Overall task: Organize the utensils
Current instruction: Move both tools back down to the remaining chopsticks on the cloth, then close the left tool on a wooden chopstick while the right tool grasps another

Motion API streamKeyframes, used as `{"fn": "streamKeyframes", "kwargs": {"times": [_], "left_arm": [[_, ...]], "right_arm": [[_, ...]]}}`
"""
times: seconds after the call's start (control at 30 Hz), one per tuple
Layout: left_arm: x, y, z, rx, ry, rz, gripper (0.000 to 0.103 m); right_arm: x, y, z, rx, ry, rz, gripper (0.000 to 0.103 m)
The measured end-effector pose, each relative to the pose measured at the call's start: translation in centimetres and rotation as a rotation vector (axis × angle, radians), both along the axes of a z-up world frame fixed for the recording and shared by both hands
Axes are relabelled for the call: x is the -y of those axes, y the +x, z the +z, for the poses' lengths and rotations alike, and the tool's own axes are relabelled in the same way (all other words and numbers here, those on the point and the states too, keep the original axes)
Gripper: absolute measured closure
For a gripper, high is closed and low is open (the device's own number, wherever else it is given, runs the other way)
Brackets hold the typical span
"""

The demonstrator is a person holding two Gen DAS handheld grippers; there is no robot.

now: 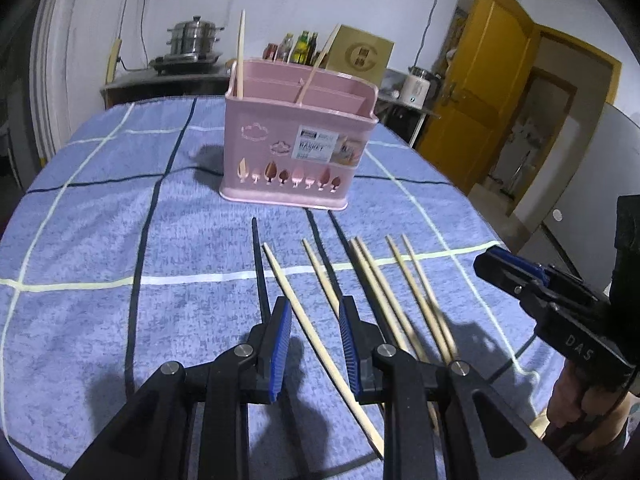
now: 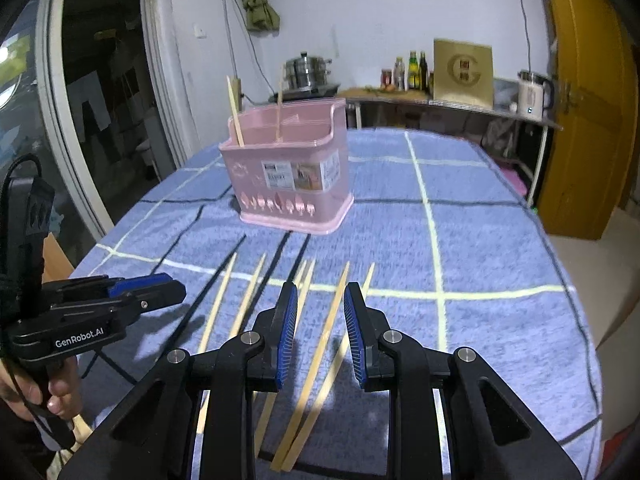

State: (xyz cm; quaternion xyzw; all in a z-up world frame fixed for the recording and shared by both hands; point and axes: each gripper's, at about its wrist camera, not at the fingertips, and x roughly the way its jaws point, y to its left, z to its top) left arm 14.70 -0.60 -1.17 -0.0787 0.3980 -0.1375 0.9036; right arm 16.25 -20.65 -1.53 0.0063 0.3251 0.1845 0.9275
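The loose chopsticks (image 1: 320, 344) lie side by side on the blue checked cloth (image 1: 120, 240), on your side of the pink utensil basket (image 1: 300, 148) and near it; two more already stand upright inside it. Judge them light, stiff and thin, likely to roll or slide on the pile, so take one near its middle or thicker end and pinch squarely.

Your left gripper (image 1: 316, 344) hangs just above the leftmost stick, jaws partly apart and straddling it, holding nothing. Your right gripper (image 2: 320, 336) does the same over the rightmost pair (image 2: 320, 364).

The sticks' near ends run under the gripper bodies, so you cannot count them surely. The basket's compartments are mostly hidden by its wall.
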Motion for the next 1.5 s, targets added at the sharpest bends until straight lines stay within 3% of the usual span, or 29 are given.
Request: {"fn": "streamKeyframes", "kwargs": {"times": [0.33,1.13,1.23,1.5], "left_arm": [[0.2,4.4,-2.4,-0.116,0.008,0.021,0.079],[1.8,7.9,-3.4,-0.161,0.09,0.012,0.09],[1.8,8.4,-3.3,-0.173,0.099,0.01,0.093],[1.8,9.5,-3.3,-0.192,0.099,0.005,0.097]], "right_arm": [[-1.0,4.0,-2.7,-0.117,-0.021,0.02,0.086],[-2.2,9.1,-4.8,-0.227,-0.072,0.013,0.088],[-2.3,9.4,-4.8,-0.232,-0.077,0.01,0.094],[-2.1,9.5,-4.4,-0.24,-0.046,0.014,0.097]]}}
